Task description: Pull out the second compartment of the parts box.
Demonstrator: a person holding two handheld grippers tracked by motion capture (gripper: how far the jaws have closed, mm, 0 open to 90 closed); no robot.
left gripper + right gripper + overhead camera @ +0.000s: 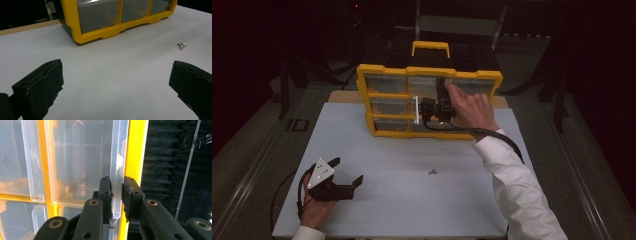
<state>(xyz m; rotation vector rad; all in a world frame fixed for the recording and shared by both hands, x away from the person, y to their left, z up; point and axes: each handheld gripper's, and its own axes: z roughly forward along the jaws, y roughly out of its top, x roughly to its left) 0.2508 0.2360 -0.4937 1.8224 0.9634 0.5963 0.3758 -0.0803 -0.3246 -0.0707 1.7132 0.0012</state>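
Note:
A yellow organizer cabinet (362,85) with clear drawers stands upright at the back of the white table (377,210). My right gripper (441,92) reaches its front in the upper middle, partly covered by the hand. In the right gripper view the two jaws (117,195) are shut on the thin clear lip of a drawer (117,157), right beside a yellow frame bar (136,152). My left gripper (346,170) rests low on the table at the front left, jaws wide open (116,66) with nothing between them. It faces the cabinet's lower corner (72,25).
A small cluster of metal screws (432,171) lies loose on the table between the two hands, also seen to the right ahead of the left gripper (181,45). A black cable trails from the right gripper along the white sleeve (512,190). Dark surroundings ring the table.

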